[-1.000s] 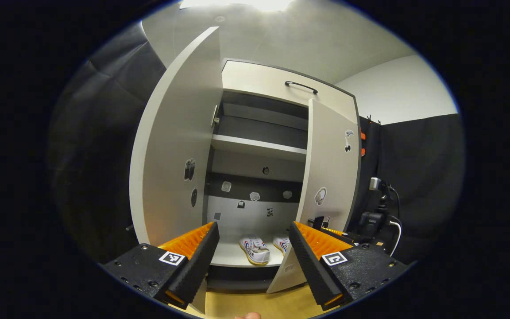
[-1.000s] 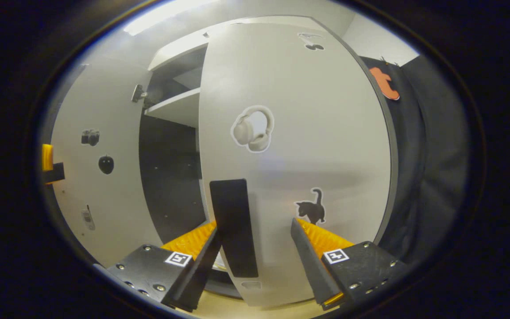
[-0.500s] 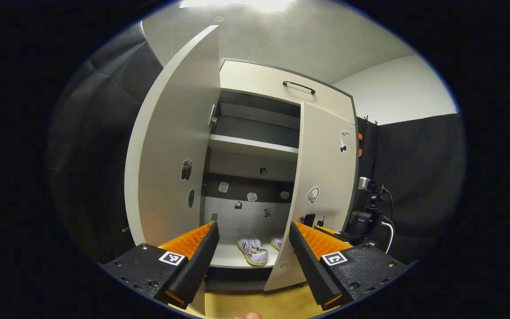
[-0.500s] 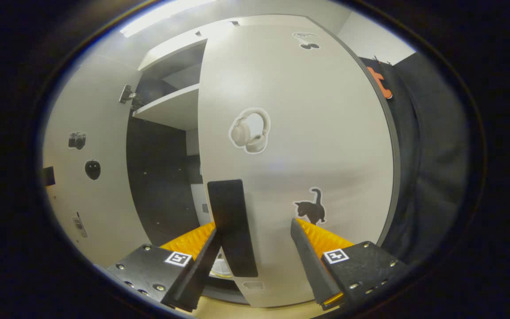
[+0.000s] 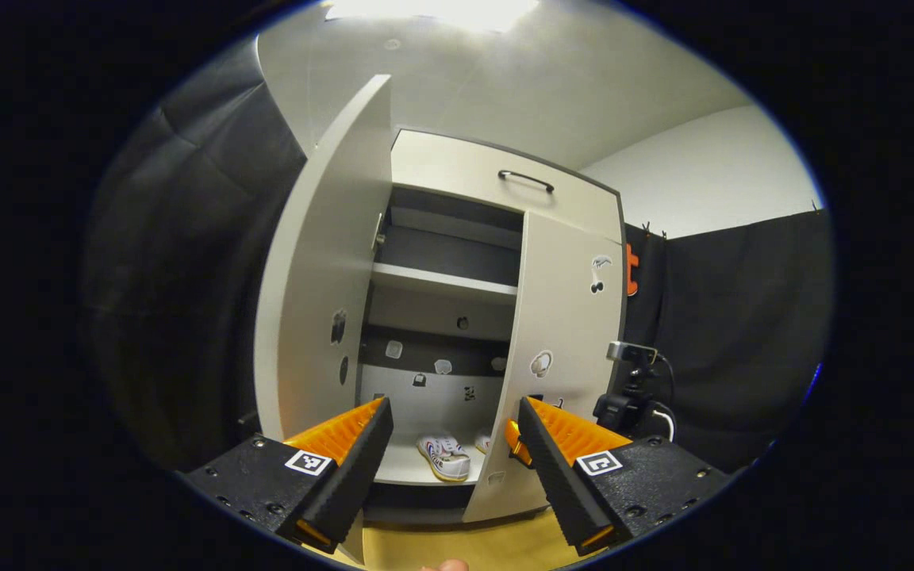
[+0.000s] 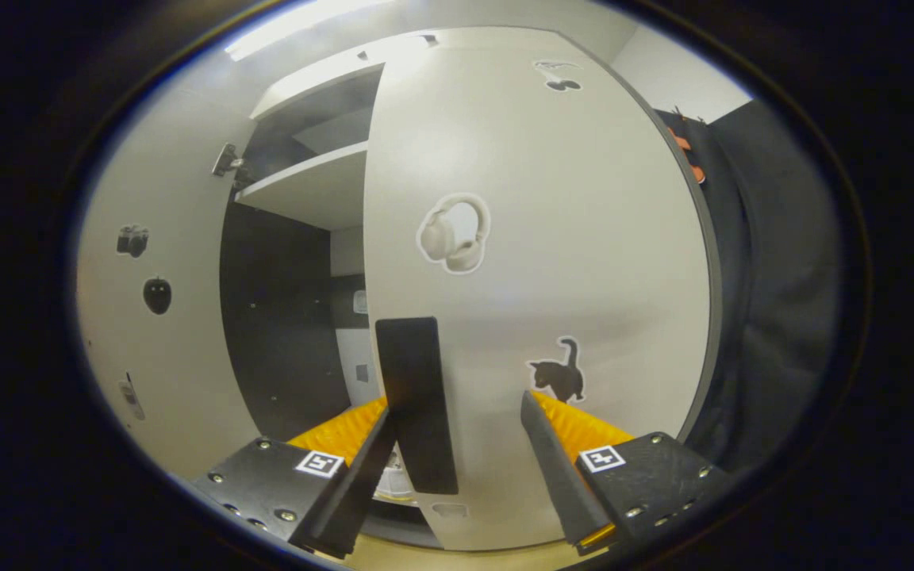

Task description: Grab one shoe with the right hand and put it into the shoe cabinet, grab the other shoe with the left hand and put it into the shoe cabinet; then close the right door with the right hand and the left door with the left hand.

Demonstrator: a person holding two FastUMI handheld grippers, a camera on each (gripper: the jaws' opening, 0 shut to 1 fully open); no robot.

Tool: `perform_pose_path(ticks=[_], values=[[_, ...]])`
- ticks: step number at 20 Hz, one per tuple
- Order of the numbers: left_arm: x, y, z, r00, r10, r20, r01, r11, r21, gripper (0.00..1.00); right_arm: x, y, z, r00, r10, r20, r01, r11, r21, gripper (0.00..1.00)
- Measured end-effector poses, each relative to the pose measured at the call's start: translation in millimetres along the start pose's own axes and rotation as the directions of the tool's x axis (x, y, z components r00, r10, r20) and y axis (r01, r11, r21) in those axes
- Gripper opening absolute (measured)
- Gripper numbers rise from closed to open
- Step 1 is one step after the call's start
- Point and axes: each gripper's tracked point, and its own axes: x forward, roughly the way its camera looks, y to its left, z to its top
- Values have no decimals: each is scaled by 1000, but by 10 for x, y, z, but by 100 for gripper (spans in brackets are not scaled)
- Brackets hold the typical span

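In the left gripper view the shoe cabinet [image 5: 465, 170] has its left door [image 5: 322, 277] wide open and its right door [image 5: 560, 341] swung most of the way in. Two white shoes [image 5: 445, 457] lie on the bottom shelf [image 5: 397, 469]; the right door's edge partly hides the second shoe [image 5: 482, 441]. My left gripper [image 5: 453, 444] hangs open and empty in front of the cabinet. In the right gripper view my right gripper [image 6: 457, 444] is open against the right door [image 6: 536, 198], whose black handle [image 6: 416, 404] stands beside the left finger [image 6: 346, 432].
The left door's inner face [image 6: 163, 317] carries small stickers. The right door bears a headphone sticker [image 6: 455, 235] and a cat sticker [image 6: 558, 379]. A black device with a cable [image 5: 627, 400] sits right of the cabinet. Wooden floor [image 5: 457, 547] lies below.
The right door has swung further toward shut with my right gripper against it. My left gripper has drawn back a little from the cabinet and stays open.
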Motion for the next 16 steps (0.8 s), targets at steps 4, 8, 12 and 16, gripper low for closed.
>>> perform_pose_path(ticks=[4,8,12,16], values=[[-266,162,174,997,69,40,-70,997,21,92,8,7,-8,1000,-1,1,1,1000,-9,92],[-551,516,285,982,178,58,-181,983,36,93,19,8,-18,1000,-11,3,11,1000,-27,92],[-709,970,259,958,283,49,-284,958,33,93,22,7,-34,1000,-21,10,22,998,-59,89],[-706,1440,136,934,357,24,-357,932,63,92,20,11,-47,999,-36,19,38,995,-90,89]])
